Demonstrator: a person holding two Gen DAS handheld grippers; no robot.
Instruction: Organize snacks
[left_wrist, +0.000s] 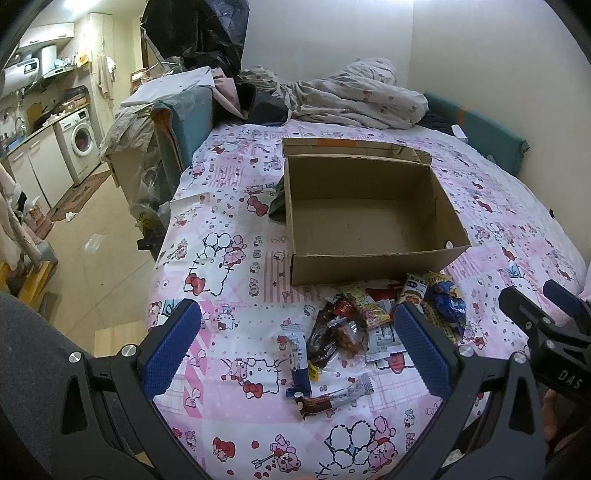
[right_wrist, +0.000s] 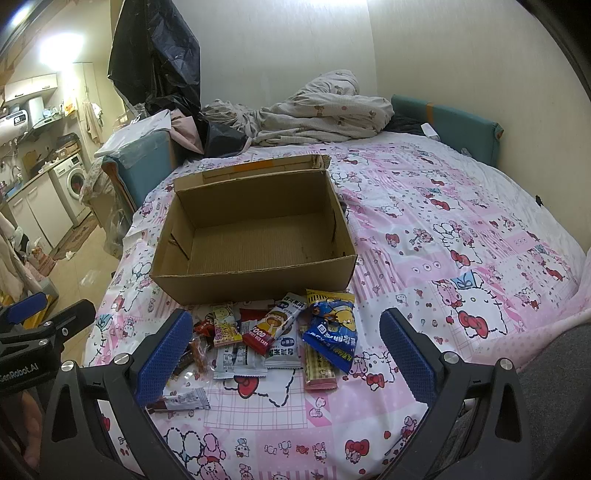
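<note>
Hand-held gripper (right_wrist: 282, 356) (fingers spread) above snacks (right_wrist: 280, 332).

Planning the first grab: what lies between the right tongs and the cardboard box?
In the right wrist view, the snack pile lies on the bedsheet between the open right tongs and the cardboard box.

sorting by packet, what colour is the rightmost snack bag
Blue with yellow, the snack bag; clearest in the right wrist view.

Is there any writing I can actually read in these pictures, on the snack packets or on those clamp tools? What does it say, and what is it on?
"DAS": on the black body of the right gripper, seen from the left wrist camera.
"SenRobot.AI", first letter cut off at the frame edge: on the left gripper, seen from the right wrist camera.
"RICE CAKE": on the red snack packet.
Blue snack packet: lettering too blurred to read.
Cardboard box: no text visible.
</note>
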